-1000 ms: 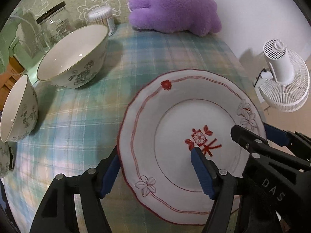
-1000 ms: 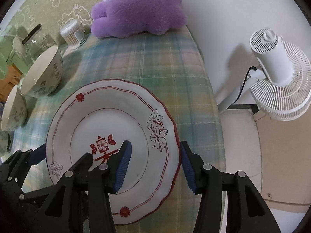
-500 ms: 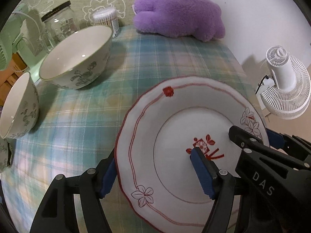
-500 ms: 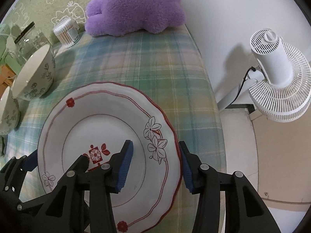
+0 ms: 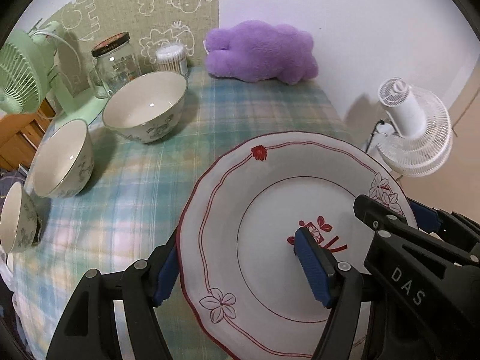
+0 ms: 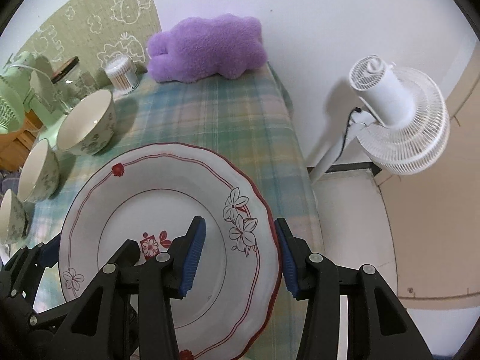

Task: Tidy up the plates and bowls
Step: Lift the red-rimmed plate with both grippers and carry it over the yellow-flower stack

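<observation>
Since a second ago I see the plate risen off the checked cloth, more bowls in view.

Left wrist: left gripper straddles the plate's left rim, pads spread; contact unclear. Smallest bowl cut off at the edge.

Right wrist: right gripper pinching the plate's right rim, jaws just closing. White fan stands beside the table.

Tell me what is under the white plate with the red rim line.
Around the white plate with the red rim line, only the checked green tablecloth shows. Each claw has one blue pad above it and one at its rim. What lies directly beneath is covered.
</observation>
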### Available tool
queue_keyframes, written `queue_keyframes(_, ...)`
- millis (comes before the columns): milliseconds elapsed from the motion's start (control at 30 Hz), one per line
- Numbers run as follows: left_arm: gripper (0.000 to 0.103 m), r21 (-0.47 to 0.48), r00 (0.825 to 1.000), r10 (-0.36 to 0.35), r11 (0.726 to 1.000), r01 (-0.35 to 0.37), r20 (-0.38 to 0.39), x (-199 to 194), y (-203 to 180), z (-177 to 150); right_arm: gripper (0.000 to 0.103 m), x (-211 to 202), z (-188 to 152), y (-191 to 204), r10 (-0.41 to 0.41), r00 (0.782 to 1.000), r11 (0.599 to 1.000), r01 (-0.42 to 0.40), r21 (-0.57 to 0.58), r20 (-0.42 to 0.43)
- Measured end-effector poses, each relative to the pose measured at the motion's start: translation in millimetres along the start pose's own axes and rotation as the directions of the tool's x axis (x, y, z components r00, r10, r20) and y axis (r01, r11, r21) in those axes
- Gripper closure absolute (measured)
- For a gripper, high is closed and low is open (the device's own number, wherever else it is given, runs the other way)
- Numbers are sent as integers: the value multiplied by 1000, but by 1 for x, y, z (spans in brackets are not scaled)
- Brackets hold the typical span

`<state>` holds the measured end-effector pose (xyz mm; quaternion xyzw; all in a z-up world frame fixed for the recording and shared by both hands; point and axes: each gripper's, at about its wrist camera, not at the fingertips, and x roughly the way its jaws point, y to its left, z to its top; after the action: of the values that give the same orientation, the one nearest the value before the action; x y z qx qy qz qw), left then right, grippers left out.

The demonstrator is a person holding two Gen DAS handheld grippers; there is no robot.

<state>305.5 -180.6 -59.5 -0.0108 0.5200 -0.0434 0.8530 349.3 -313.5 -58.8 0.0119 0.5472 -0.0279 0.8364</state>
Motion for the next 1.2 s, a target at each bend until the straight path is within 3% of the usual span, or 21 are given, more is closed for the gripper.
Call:
queue_keyframes(567,31,2,995,-80,997,80,-52,-51,-7,-92,53,-69,-101,-11,-65,998,997,66,37,-23)
queue_keyframes(833,30,26,990,-112,993,115,-86,-50,-13,-125,53,-74,-140,-16,-102,993,992,105,67,-53)
queue_keyframes(1200,31,51,984,-134,989,141,-120,-39,-25,-149,53,-64,-165,-28,-141,983,984,153,96,-120)
